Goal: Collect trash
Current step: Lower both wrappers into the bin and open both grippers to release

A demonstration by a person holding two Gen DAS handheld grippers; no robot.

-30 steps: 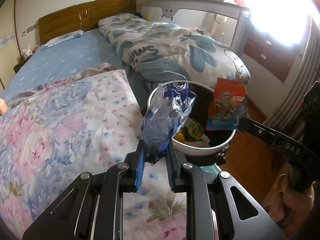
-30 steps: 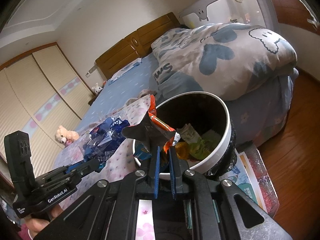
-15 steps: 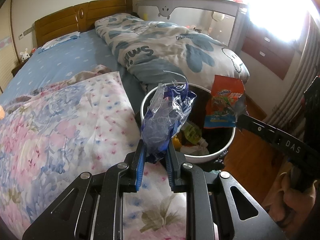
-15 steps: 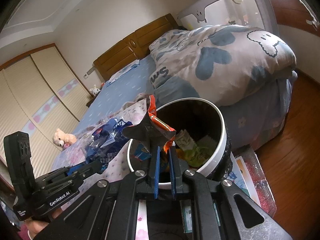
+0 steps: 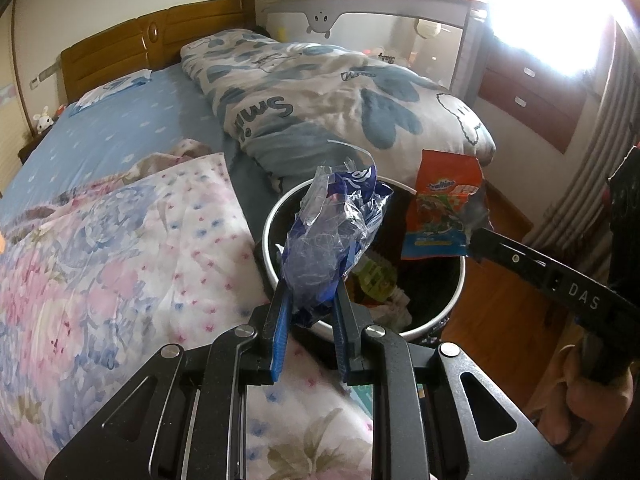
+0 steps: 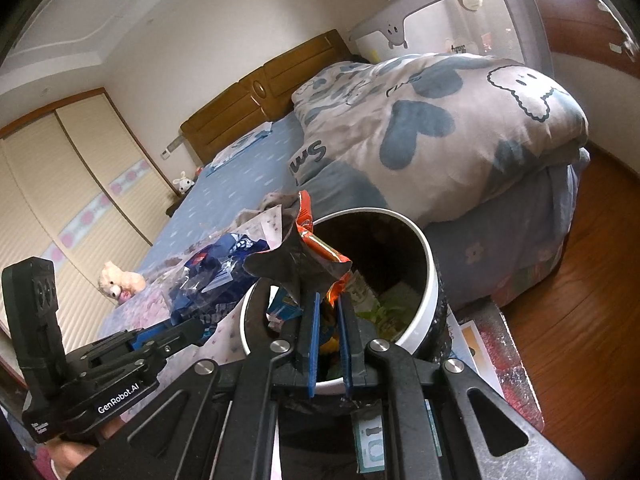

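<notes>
My left gripper (image 5: 309,300) is shut on a crumpled blue and clear plastic wrapper (image 5: 334,236), held upright over the near left rim of the round white bin (image 5: 436,312). My right gripper (image 6: 329,300) is shut on an orange snack packet (image 6: 320,252), hanging above the bin (image 6: 428,280). In the left wrist view the packet (image 5: 444,208) hangs at the tip of the right gripper (image 5: 478,240) over the bin's right side. In the right wrist view the blue wrapper (image 6: 216,276) sits left of the bin in the left gripper (image 6: 192,328). Green and white trash (image 5: 376,280) lies inside the bin.
The bin stands against the bed's foot, beside a floral quilt (image 5: 120,260) and a rolled grey-blue duvet (image 5: 340,96). A wooden floor (image 6: 580,320) lies to the right, with a curtain (image 5: 592,168) and drawers (image 5: 532,92) beyond. A plush toy (image 6: 118,282) lies on the bed.
The left gripper has drifted with the blue wrapper toward the bin, which now looks a little closer and more central. The right gripper holds the orange packet almost still.
</notes>
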